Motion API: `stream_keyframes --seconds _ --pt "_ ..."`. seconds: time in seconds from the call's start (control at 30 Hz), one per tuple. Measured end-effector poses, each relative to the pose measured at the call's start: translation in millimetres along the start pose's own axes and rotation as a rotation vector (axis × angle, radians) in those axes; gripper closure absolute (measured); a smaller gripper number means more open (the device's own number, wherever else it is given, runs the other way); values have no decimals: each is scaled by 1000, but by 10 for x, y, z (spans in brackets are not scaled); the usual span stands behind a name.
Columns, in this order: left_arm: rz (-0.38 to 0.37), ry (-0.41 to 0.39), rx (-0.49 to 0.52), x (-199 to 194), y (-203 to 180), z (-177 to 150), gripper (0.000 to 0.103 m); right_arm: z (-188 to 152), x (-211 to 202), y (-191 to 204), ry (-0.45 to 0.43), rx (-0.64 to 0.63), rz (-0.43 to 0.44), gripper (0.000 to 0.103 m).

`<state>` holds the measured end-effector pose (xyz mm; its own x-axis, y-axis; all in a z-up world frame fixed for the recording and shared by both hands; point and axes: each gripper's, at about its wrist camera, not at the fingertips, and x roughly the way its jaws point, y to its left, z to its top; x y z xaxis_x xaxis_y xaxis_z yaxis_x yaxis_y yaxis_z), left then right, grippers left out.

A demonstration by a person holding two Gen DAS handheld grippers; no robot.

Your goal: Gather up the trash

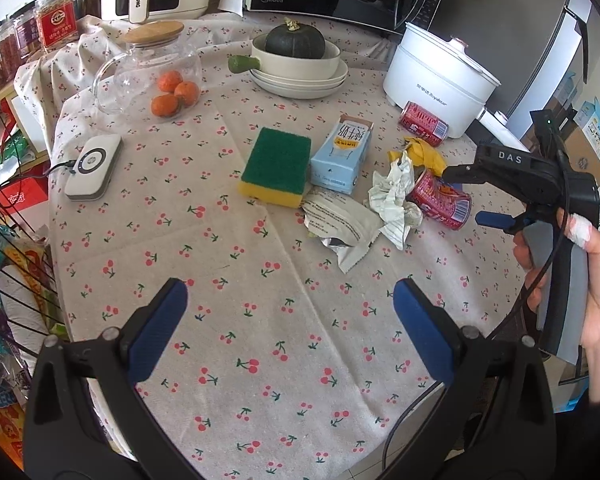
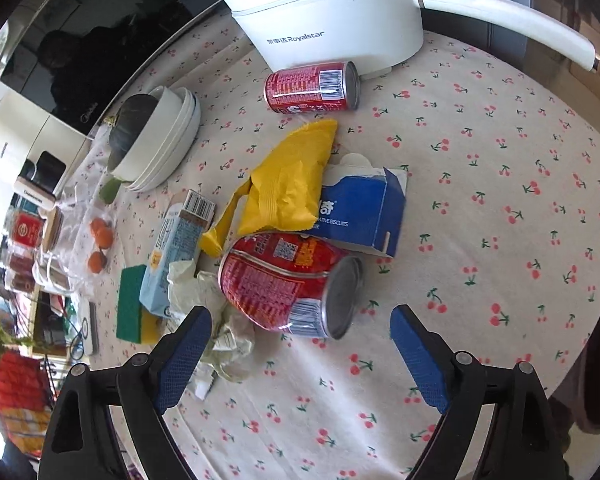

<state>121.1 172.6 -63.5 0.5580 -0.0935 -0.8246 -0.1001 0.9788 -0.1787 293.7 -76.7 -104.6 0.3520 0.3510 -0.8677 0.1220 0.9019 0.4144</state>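
Nearest in the left wrist view, the left gripper (image 1: 290,300) hangs over bare cherry-print cloth on the bench (image 1: 260,380), jaws released and wide, nothing between them. The right gripper (image 2: 300,336) is likewise spread, its jaws straddling the approach to the near red can (image 2: 288,284), not yet touching it.

Trash cluster, mid-bench, near to far:
- Crumpled paper (image 2: 220,320), just beside the left pad of the right gripper and touching the near can. Judged soft, very light; any pinch on a fold should hold.
- Near red can, lying on its side, base toward the camera. Judged light, thin-walled, smooth and liable to roll or dent; best taken across the cylinder wall at mid-length, not on the rim.
- Torn foil wrapper (image 1: 340,228), flat on the cloth. Judged slippery; take a raised edge.
- Yellow bag (image 2: 288,184), draped over the blue biscuit box (image 2: 364,208). The box appears open and empty, so crushable; grip across its narrow faces.
- Light-blue carton (image 1: 342,156), lying beside the sponge (image 1: 276,166).
- Far red can (image 2: 312,86), on its side against the white electric pot (image 2: 332,12).

The sponge, oranges and stacked dishes are judged not trash.
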Motion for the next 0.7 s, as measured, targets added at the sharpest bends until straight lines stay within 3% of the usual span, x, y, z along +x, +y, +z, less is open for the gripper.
stream_keyframes --seconds 0.37,0.7 --pt "6 7 -9 37 68 24 1 118 367 217 -12 34 -133 10" --pt "-10 18 3 79 -27 32 1 -20 190 -17 -4 -68 -97 14"
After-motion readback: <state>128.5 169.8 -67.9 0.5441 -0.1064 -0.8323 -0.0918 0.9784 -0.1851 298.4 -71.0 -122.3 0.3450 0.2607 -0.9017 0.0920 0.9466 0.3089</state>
